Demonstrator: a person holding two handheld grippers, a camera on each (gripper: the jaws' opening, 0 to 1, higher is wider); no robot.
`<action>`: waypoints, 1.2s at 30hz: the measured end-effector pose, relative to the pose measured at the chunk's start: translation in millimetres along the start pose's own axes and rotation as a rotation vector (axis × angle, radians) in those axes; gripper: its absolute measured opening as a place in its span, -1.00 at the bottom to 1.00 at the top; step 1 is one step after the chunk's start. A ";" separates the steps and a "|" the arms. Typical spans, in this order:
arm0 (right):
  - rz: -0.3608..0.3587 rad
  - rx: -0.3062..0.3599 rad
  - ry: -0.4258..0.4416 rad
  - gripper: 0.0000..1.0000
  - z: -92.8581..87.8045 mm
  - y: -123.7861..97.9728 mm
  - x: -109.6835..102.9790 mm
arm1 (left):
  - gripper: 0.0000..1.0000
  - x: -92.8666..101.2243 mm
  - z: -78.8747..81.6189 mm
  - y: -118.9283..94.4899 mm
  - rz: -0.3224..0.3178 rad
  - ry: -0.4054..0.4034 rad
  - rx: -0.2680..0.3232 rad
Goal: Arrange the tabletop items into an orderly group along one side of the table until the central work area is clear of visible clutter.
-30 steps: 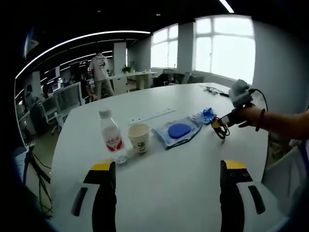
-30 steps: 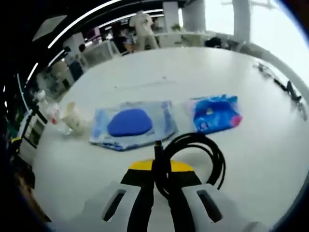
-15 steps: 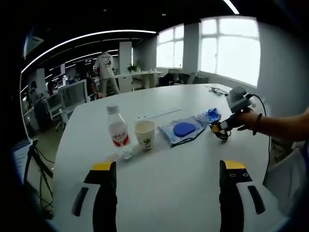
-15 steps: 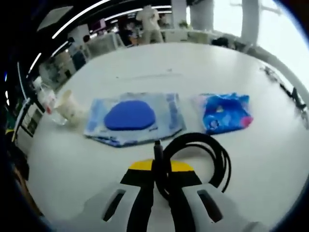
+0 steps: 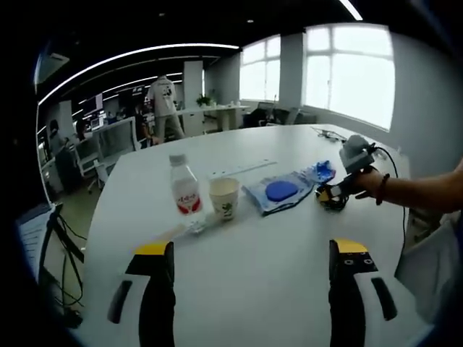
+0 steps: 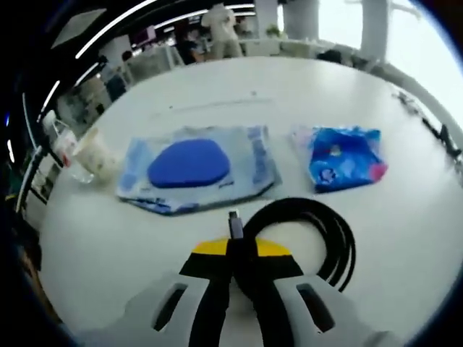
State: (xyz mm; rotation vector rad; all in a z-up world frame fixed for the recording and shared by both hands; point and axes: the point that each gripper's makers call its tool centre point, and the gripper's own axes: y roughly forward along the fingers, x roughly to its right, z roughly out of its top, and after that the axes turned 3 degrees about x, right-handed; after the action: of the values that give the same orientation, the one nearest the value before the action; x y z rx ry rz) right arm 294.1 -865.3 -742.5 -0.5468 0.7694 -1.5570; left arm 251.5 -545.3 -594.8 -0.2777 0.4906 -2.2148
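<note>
Left gripper [image 5: 249, 264]: its two black jaws with yellow tips stand wide apart above the bare white table [image 5: 253, 238], with nothing between them.
Right gripper [image 6: 241, 253]: jaws closed tight on a coiled black cable [image 6: 318, 231] with a small metal plug sticking up past the yellow tips; the loop hangs to the right of the jaws, low over the table top. In the left gripper view this gripper [image 5: 331, 195] is at the far right, held in a person's hand [image 5: 365, 181] (a dark band circles the wrist), the coil close to the table.
Clear plastic water bottle with a red label [image 5: 186, 191]: upright, white cap on, at the left end of the row.
Pale paper cup with a small green print [image 5: 225, 198]: upright, just right of the bottle.
Small clear scrap [image 5: 194, 228]: lying on the table in front of the bottle and cup (what it is cannot be told).
Flat clear packet with a round blue pad inside [image 6: 195, 165]: lying flat, directly beyond the right jaws and right of the cup.
Bright blue patterned pouch [image 6: 343, 157]: flat, just beside the packet on its right, not touching it.
White power strip [image 5: 242, 168]: long and thin, behind the row.
Background: a person in a white shirt [image 5: 165, 97] stands among desks, with bright windows [image 5: 351, 72] on the right.
</note>
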 end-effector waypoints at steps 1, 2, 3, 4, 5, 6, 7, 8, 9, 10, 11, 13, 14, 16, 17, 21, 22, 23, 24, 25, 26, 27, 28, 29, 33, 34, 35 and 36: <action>0.004 0.004 -0.004 -0.86 -0.8 0.3 -0.6 | 0.76 -0.4 0.1 -0.8 0.002 0.000 0.001; 0.004 0.010 -0.006 -0.86 -0.1 0.0 -0.4 | 0.76 -0.7 0.3 -1.4 0.003 0.000 0.003; 0.006 0.012 -0.006 -0.86 0.4 0.2 -0.5 | 0.76 -1.2 0.3 -2.1 0.005 -0.002 0.004; 0.008 0.013 -0.008 -0.85 0.6 0.3 -0.7 | 0.76 -1.6 0.1 -2.6 0.006 -0.002 0.004; 0.010 0.014 -0.009 -0.85 0.8 0.2 -0.8 | 0.75 -1.8 -0.2 -2.9 0.006 -0.002 0.003; 0.011 0.016 -0.006 -0.85 0.8 0.1 -0.9 | 0.75 -1.9 -1.0 -3.3 0.006 -0.003 0.000; 0.013 0.017 -0.006 -0.85 0.9 0.1 -1.1 | 0.75 -2.4 -1.6 -3.4 0.008 -0.003 -0.001; 0.016 0.019 -0.007 -0.85 0.8 0.2 -1.2 | 0.75 -2.8 -2.0 -3.5 0.010 -0.002 -0.001; 0.018 0.021 -0.002 -0.85 0.8 0.2 -1.1 | 0.75 -3.0 -2.6 -3.5 0.010 -0.003 -0.004; 0.021 0.023 0.002 -0.84 0.8 0.1 -1.2 | 0.75 -3.0 -3.1 -3.6 0.011 -0.005 -0.006; 0.021 0.023 0.002 -0.84 0.8 0.1 -1.2 | 0.75 -3.0 -3.1 -3.5 0.011 -0.006 -0.006; 0.026 0.025 -0.007 -0.83 0.9 0.3 -1.6 | 0.74 -2.1 -2.5 -3.3 0.007 -0.002 -0.004; 0.033 0.024 -0.020 -0.83 0.8 0.8 -2.1 | 0.73 -1.6 -2.5 -3.1 0.004 0.000 -0.004; 0.034 0.019 -0.011 -0.82 0.4 1.4 -2.0 | 0.74 -1.4 -3.1 -2.0 0.003 -0.002 -0.006; 0.036 0.017 -0.004 -0.81 0.2 2.1 -1.9 | 0.74 -1.1 -3.4 -1.6 0.000 -0.002 -0.008; 0.038 0.011 -0.015 -0.80 -0.2 2.5 -1.8 | 0.74 0.2 -2.4 -1.1 -0.005 0.000 -0.008; 0.038 0.012 -0.015 -0.80 0.0 2.7 -1.6 | 0.75 0.6 -1.9 -1.1 -0.006 0.000 -0.007; 0.040 0.013 -0.016 -0.80 0.2 3.1 -1.1 | 0.76 1.2 -1.7 -1.0 -0.009 0.000 -0.007; 0.041 0.014 -0.015 -0.79 0.4 3.2 -1.0 | 0.77 2.2 -1.9 -1.1 -0.013 0.001 -0.009; 0.043 0.016 -0.012 -0.79 0.8 3.2 -0.9 | 0.79 2.1 -2.1 -1.3 -0.012 0.002 -0.011; 0.045 0.019 -0.007 -0.78 1.1 3.2 -0.5 | 0.81 1.3 -2.2 -1.6 -0.006 0.005 -0.009; 0.047 0.022 0.001 -0.75 1.5 3.2 -0.1 | 0.81 0.7 -2.6 -1.8 -0.004 0.004 -0.010; 0.043 0.039 0.029 -0.70 2.9 2.3 1.1 | 0.81 -0.3 -3.7 -2.5 0.000 -0.002 -0.013; 0.048 0.057 0.044 -0.66 4.5 1.5 0.5 | 0.82 -1.5 -4.1 -2.9 0.005 -0.008 -0.012; 0.059 0.078 0.077 -0.46 6.3 -4.0 -0.3 | 0.83 -5.9 -5.0 -6.1 0.020 -0.018 -0.008; 0.058 0.080 0.079 -0.42 6.5 -5.2 -0.1 | 0.84 -6.5 -4.9 -6.7 0.022 -0.021 -0.008; 0.055 0.084 0.079 -0.38 7.1 -6.6 0.2 | 0.83 -7.2 -4.8 -7.1 0.025 -0.025 -0.007; 0.051 0.086 0.076 -0.31 7.8 -8.9 1.1 | 0.83 -7.5 -4.5 -7.4 0.025 -0.027 -0.005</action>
State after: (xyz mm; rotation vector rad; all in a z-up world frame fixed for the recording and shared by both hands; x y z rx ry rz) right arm 293.7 -867.3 -730.8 -0.4039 0.7640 -1.5628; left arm 249.5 -534.1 -595.9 -0.3019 0.4824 -2.1831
